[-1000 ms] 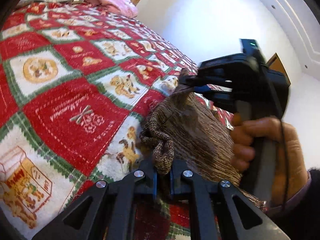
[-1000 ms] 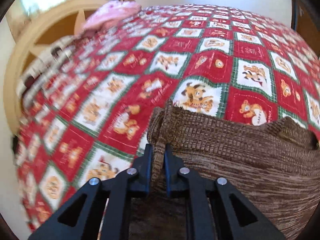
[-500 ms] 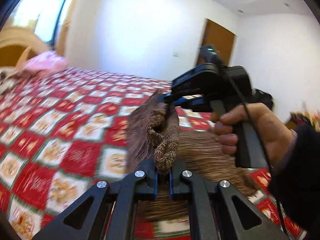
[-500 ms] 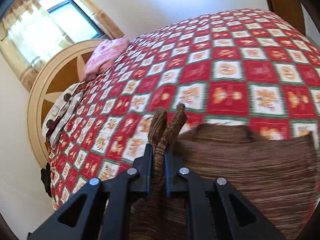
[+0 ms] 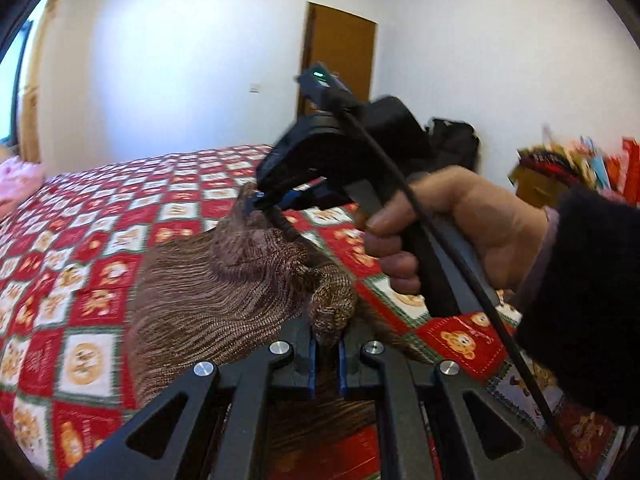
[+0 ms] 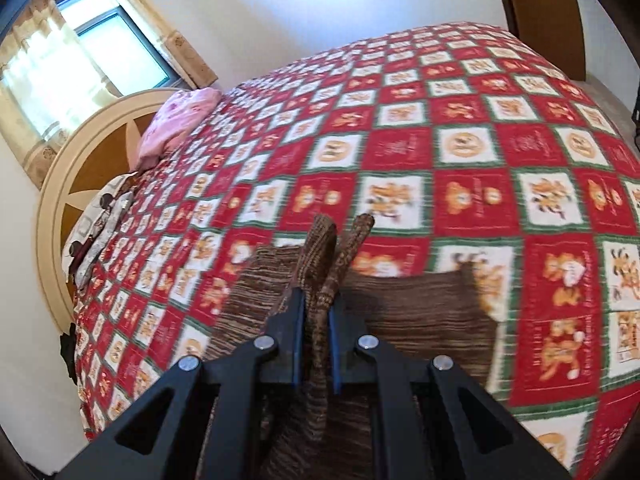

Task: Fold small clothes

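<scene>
A brown knitted garment (image 5: 208, 300) hangs lifted over a bed with a red and white patchwork quilt (image 5: 100, 216). My left gripper (image 5: 326, 338) is shut on a bunched ribbed edge of it. In the left wrist view my right gripper (image 5: 264, 202), held by a hand (image 5: 460, 232) in a dark sleeve, pinches another edge higher up. In the right wrist view the right gripper (image 6: 316, 312) is shut on ribbed folds that stick up between its jaws, and the brown garment (image 6: 420, 312) drapes below over the quilt (image 6: 460, 152).
A pink pillow (image 6: 176, 120) and a printed pillow (image 6: 100, 216) lie by the round wooden headboard (image 6: 80, 168) under a curtained window (image 6: 80, 56). A wooden door (image 5: 340, 64) stands in the far wall. Colourful bags (image 5: 580, 168) and a black bag (image 5: 456, 140) sit beyond the bed.
Both grippers have lifted the brown garment off the quilt and swung sideways with it. The left view rolled from looking down at the bed to level with the room.
</scene>
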Tool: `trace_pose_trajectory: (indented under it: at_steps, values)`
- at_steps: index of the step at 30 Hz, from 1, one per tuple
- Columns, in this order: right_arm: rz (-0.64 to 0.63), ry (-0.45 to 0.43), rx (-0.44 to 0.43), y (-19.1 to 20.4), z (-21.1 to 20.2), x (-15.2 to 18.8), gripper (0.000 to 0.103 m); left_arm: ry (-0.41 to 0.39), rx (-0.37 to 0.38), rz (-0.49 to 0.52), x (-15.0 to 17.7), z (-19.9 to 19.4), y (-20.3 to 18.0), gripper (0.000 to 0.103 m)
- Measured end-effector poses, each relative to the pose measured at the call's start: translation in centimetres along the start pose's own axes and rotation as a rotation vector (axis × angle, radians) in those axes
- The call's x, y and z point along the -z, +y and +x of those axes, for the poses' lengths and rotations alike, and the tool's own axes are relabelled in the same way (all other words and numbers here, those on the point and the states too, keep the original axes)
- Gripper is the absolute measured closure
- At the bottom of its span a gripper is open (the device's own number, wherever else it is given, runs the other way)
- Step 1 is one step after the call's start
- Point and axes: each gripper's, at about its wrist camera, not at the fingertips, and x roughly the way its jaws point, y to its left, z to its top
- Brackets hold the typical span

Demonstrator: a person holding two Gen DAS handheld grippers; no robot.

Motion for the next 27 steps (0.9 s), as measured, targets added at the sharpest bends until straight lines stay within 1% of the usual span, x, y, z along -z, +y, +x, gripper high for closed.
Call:
trace_pose_trajectory:
  at_steps: [6, 12, 16, 17, 21, 24, 26, 27]
  values:
    - [0.028, 0.009, 0.034, -3.8, 0.0, 1.2, 0.089, 0.052, 0.036, 0.031, 1.0, 2.4, -2.3, 0.096]
    - [0.07, 0.006, 0.027, -6.7, -0.2, 2.6, 0.089, 0.082, 0.058, 0.09, 2.0, 3.5, -4.2, 0.096]
    - [0.112, 0.002, 0.025, -8.4, -0.1, 3.7, 0.09, 0.106, 0.074, 0.087, 2.1, 4.0, -4.3, 0.096]
    - [0.119, 0.003, 0.026, -8.6, 0.0, 3.8, 0.09, 0.111, 0.081, 0.091, 2.0, 4.2, -4.4, 0.096]
    - [0.149, 0.003, 0.028, -9.9, 0.6, 4.6, 0.09, 0.175, 0.094, 0.089, 2.3, 5.1, -4.6, 0.096]
    - [0.161, -0.006, 0.023, -10.1, 0.6, 4.9, 0.09, 0.247, 0.103, 0.092, 2.7, 5.2, -4.6, 0.096]
    - [0.148, -0.006, 0.046, -9.8, 0.4, 5.0, 0.089, 0.258, 0.12, 0.107, 3.2, 4.4, -4.5, 0.096]
    - [0.141, -0.006, 0.068, -9.7, 0.2, 5.0, 0.087, 0.261, 0.125, 0.114, 3.4, 3.9, -4.4, 0.096]
